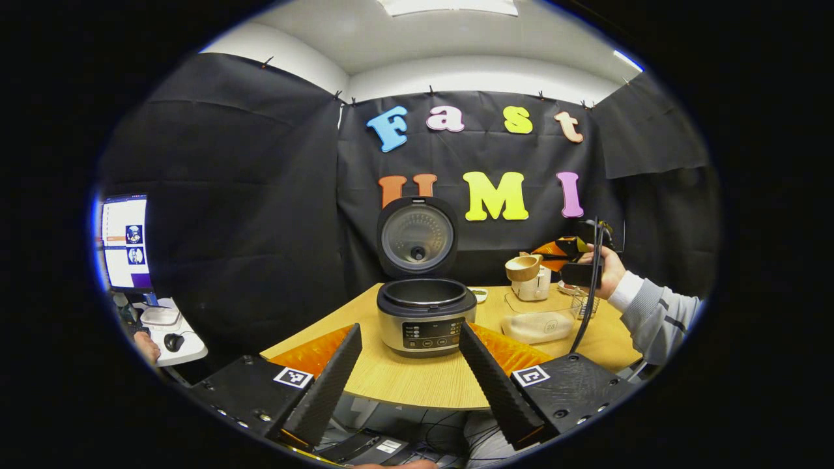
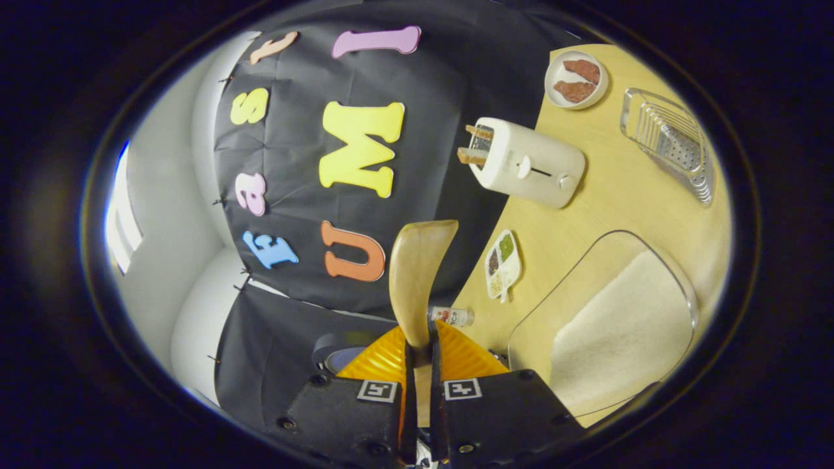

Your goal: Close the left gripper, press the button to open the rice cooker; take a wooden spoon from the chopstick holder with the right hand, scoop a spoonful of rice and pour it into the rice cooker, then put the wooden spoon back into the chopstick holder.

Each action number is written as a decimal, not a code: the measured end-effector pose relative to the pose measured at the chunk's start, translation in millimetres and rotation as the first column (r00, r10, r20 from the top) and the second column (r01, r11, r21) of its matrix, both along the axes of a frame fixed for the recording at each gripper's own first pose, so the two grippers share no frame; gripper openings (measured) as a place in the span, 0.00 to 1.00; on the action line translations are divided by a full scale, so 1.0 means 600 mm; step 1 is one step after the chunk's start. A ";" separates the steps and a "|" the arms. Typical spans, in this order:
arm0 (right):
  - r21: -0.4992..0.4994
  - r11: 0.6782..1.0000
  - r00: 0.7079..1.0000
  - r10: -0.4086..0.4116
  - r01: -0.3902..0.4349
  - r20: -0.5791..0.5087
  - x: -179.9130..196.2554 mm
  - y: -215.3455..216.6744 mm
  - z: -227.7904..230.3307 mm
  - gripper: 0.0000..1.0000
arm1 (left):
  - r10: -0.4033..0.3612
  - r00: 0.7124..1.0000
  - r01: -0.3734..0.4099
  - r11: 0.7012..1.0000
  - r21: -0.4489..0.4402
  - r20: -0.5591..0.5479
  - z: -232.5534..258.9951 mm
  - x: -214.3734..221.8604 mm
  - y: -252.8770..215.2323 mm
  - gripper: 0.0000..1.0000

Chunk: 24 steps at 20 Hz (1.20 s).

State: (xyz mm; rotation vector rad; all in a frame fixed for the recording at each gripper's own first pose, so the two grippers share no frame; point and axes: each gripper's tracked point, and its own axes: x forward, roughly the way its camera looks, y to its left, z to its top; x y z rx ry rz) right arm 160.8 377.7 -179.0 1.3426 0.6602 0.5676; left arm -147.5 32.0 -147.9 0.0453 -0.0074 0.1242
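The rice cooker (image 1: 425, 319) stands mid-table with its lid (image 1: 417, 238) raised and its inner pot showing. My left gripper (image 1: 410, 329) hovers open in front of it, holding nothing. Over the right side of the table, a hand holds my right gripper (image 1: 568, 255), shut on the handle of the wooden spoon (image 1: 523, 267). In the right gripper view the spoon (image 2: 420, 273) sticks out from between the fingers of the right gripper (image 2: 420, 355), rolled sideways, with no rice visible on it. The clear tub of rice (image 2: 619, 332) lies just beside it, and the wire chopstick holder (image 2: 671, 143) is farther off.
A white toaster (image 2: 528, 163) with toast, a plate of meat (image 2: 576, 78), a small divided dish (image 2: 503, 264) and a little bottle (image 2: 453, 316) sit on the wooden table (image 2: 606, 195). A monitor (image 1: 124, 241) and a mouse (image 1: 173, 341) are on a side desk at the left.
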 end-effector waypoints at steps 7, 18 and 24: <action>-0.187 0.981 0.993 0.074 -0.055 0.092 -0.020 0.140 0.066 0.13 | -0.010 1.000 0.010 1.000 -0.019 -0.003 -0.010 -0.033 0.026 0.96; -0.515 0.857 0.939 0.185 -0.010 0.289 -0.067 0.293 0.114 0.13 | -0.019 1.000 0.019 0.997 -0.075 0.005 -0.037 -0.054 0.058 0.96; -0.625 0.779 0.888 0.251 0.050 0.384 -0.078 0.321 0.105 0.13 | -0.005 1.000 0.005 0.996 -0.094 -0.009 -0.044 -0.055 0.077 0.97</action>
